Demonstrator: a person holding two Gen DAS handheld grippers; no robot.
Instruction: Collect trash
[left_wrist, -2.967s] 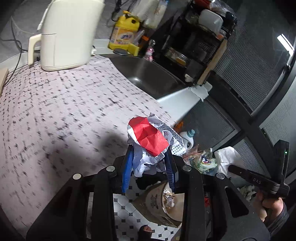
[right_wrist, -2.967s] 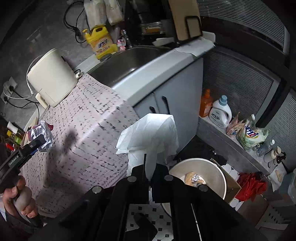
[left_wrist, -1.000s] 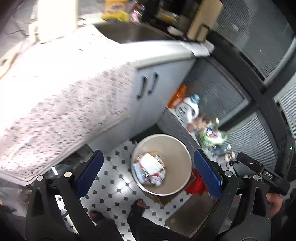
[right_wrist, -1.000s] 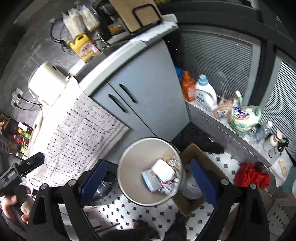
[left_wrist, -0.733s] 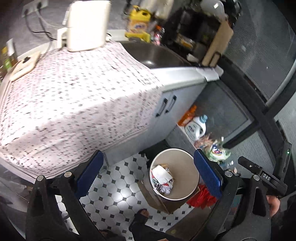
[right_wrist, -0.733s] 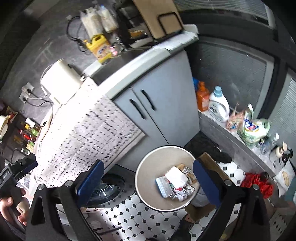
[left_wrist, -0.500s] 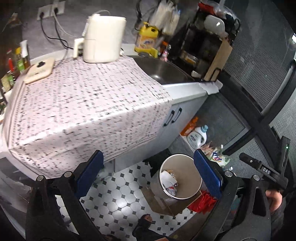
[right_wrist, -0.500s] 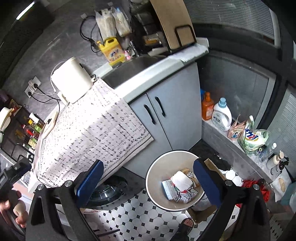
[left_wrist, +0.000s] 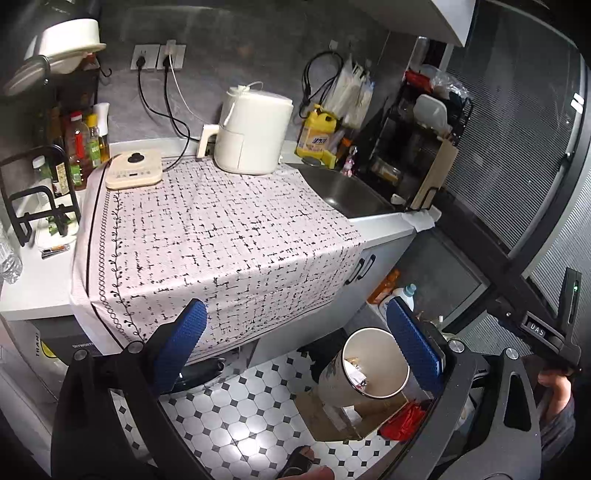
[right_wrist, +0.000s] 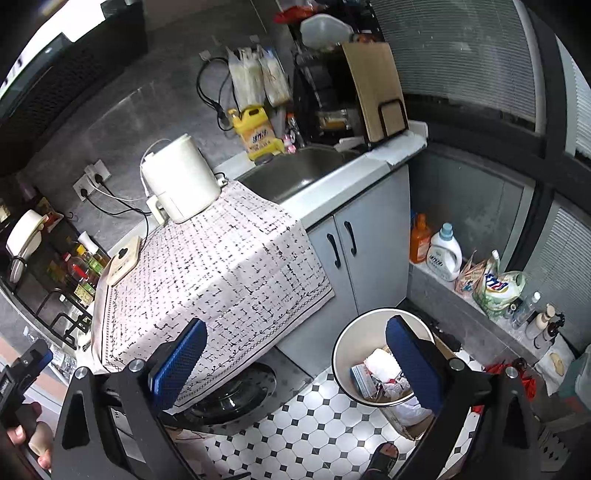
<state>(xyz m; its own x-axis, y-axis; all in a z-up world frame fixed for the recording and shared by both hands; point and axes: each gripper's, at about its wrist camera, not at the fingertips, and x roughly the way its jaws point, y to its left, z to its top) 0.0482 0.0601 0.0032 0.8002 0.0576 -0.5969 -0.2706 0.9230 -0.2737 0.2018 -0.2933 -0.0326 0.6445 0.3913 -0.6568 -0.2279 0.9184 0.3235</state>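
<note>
A round beige trash bin (left_wrist: 388, 343) stands on the tiled floor by the grey cabinet; crumpled paper and wrappers (right_wrist: 380, 373) lie inside it. My left gripper (left_wrist: 295, 332) hangs open and empty high above the floor, the bin below its right blue pad (left_wrist: 413, 343). My right gripper (right_wrist: 295, 350) is open and empty too, its right pad (right_wrist: 410, 358) in front of the bin (right_wrist: 347, 354). The patterned cloth (left_wrist: 221, 236) on the counter carries no trash.
On the counter stand a white air fryer (left_wrist: 251, 133), a beige scale (left_wrist: 135, 171), a yellow detergent jug (left_wrist: 317, 136) and a sink (left_wrist: 343, 192). Bottles (right_wrist: 443, 254) line a ledge by the window. A cardboard box (left_wrist: 332, 417) lies beside the bin. A sandalled foot (right_wrist: 384, 458) is below.
Both grippers let their crumpled paper fall into the bin, opened wide, then rose and pulled back, so the whole counter and floor came into view.
</note>
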